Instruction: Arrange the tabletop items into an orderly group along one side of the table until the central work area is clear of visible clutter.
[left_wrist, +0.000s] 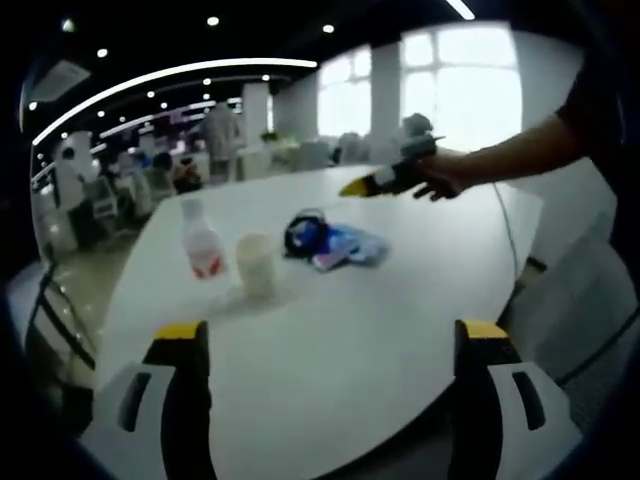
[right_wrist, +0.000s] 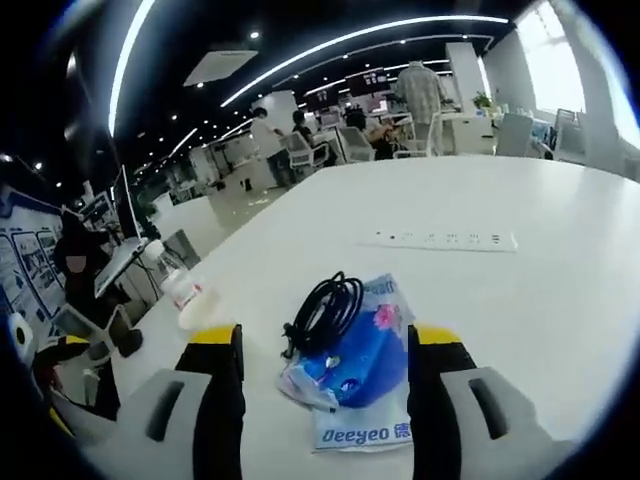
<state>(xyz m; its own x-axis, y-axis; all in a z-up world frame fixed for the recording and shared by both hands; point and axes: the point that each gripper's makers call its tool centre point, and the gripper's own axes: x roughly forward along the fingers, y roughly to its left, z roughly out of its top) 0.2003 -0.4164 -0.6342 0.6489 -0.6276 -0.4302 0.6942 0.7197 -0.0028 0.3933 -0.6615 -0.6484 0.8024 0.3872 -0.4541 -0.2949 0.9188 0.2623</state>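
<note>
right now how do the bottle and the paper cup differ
The bottle is taller and narrows to a capped neck; the paper cup is shorter, wider and open-topped. The bottle is clear with a red-printed label low down; the cup is plain pale. Both stand upright, close together on the white table.

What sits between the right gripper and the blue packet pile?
Nothing visible. The right gripper is open, jaws either side of the blue packets with the black cable coiled on top. The bottle and cup stand off to the side.
</note>
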